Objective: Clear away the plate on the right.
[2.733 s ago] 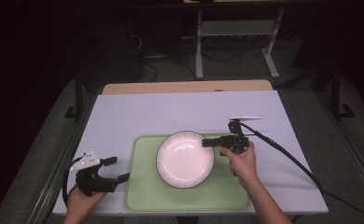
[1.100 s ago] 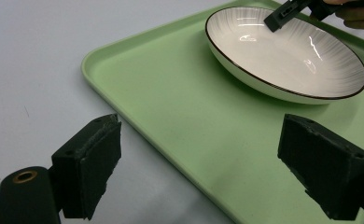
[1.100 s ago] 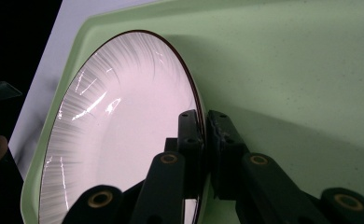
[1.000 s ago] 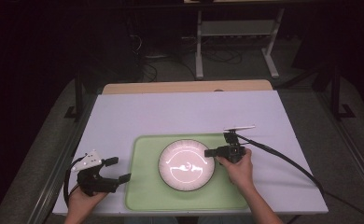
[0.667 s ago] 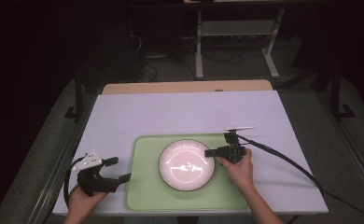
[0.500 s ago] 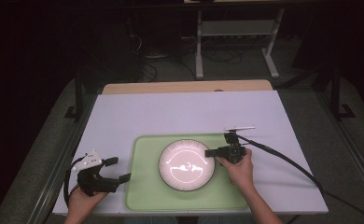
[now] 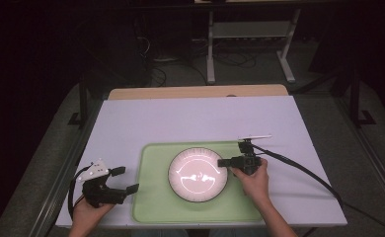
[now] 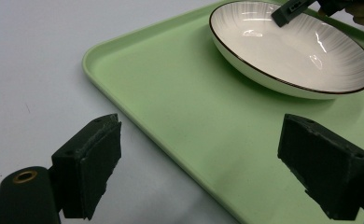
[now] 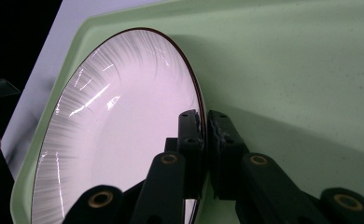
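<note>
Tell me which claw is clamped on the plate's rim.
The right claw: its jaws pinch the plate rim on the green tray. The left claw stands open beside the tray.

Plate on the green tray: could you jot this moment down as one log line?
right gripper: shut on plate rim | left gripper: open, holding nothing | plate: on green tray

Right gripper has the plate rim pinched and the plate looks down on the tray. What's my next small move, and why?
Probably open the right gripper and back it off. The plate appears to sit flat on the green tray, well inside its edges, so the grip likely isn't needed. The left gripper stands open, clear of the tray's corner.
</note>
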A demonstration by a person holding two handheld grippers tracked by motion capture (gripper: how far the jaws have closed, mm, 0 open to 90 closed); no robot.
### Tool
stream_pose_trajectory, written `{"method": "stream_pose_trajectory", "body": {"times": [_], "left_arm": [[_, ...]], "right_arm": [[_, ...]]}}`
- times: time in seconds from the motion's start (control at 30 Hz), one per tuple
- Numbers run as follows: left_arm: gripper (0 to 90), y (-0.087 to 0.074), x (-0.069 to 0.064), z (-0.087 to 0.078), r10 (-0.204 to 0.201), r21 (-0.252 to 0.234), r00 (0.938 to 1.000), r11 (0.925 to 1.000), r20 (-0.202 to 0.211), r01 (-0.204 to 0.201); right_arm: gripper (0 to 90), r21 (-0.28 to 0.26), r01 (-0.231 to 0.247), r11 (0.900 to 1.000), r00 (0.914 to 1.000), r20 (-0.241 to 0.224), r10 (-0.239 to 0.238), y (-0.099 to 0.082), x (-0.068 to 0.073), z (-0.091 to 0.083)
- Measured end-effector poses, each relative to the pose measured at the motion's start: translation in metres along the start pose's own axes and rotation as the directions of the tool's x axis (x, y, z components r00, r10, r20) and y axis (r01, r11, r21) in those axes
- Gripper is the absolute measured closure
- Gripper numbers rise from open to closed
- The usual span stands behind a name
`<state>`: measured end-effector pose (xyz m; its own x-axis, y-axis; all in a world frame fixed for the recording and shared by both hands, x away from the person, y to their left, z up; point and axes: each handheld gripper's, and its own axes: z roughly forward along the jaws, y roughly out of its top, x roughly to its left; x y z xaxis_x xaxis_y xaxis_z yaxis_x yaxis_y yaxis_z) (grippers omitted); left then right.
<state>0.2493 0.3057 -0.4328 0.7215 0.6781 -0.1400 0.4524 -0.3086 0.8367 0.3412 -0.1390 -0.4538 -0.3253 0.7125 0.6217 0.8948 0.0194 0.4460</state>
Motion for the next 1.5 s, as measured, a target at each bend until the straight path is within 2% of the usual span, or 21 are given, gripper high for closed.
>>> {"method": "stream_pose_trajectory", "body": {"times": [0.2,0.37,0.53,0.7,0.8,0.93,1.0,1.1,1.5], "left_arm": [[13.3,0.0,0.0,0.0,0.005,0.006,1.0,1.0,-0.005,-0.005],[13.3,0.0,-0.001,0.0,0.012,0.009,0.9999,0.9999,-0.009,-0.012],[13.3,0.0,-0.001,0.001,0.012,0.014,0.9999,0.9998,-0.011,-0.012],[13.3,0.0,-0.001,0.002,0.015,0.022,0.9998,0.9996,-0.011,-0.015],[13.3,0.0,-0.001,0.003,0.016,0.025,0.9998,0.9996,-0.011,-0.016],[13.3,0.0,-0.001,0.003,0.014,0.027,0.9998,0.9996,-0.012,-0.013],[13.3,0.0,-0.001,0.003,0.013,0.027,0.9998,0.9996,-0.013,-0.013],[13.3,0.0,-0.001,0.003,0.015,0.027,0.9998,0.9995,-0.012,-0.015],[13.3,0.0,-0.001,0.004,0.016,0.03,0.9998,0.9994,-0.013,-0.015]], "right_arm": [[77.8,-0.032,0.052,0.9981,0.9981,0.036,-0.051,-0.004,0.003,-0.006],[73.2,-0.076,0.097,0.9924,0.9948,0.037,-0.095,-0.005,0.004,-0.018],[70.9,-0.108,0.107,0.9884,0.994,0.033,-0.104,-0.006,0.0,-0.029],[66.8,-0.148,0.144,0.9785,0.9894,0.039,-0.14,-0.008,-0.002,-0.039],[62.1,-0.164,0.174,0.9709,0.9842,0.059,-0.167,-0.009,-0.003,-0.044],[57.4,-0.183,0.193,0.9641,0.9801,0.083,-0.18,-0.01,-0.007,-0.051],[54.3,-0.191,0.217,0.9573,0.9738,0.111,-0.198,-0.012,-0.007,-0.055],[51.0,-0.206,0.252,0.9456,0.9648,0.13,-0.229,-0.013,-0.007,-0.059],[38.6,-0.268,0.341,0.9009,0.937,0.172,-0.304,-0.017,-0.01,-0.079]]}}
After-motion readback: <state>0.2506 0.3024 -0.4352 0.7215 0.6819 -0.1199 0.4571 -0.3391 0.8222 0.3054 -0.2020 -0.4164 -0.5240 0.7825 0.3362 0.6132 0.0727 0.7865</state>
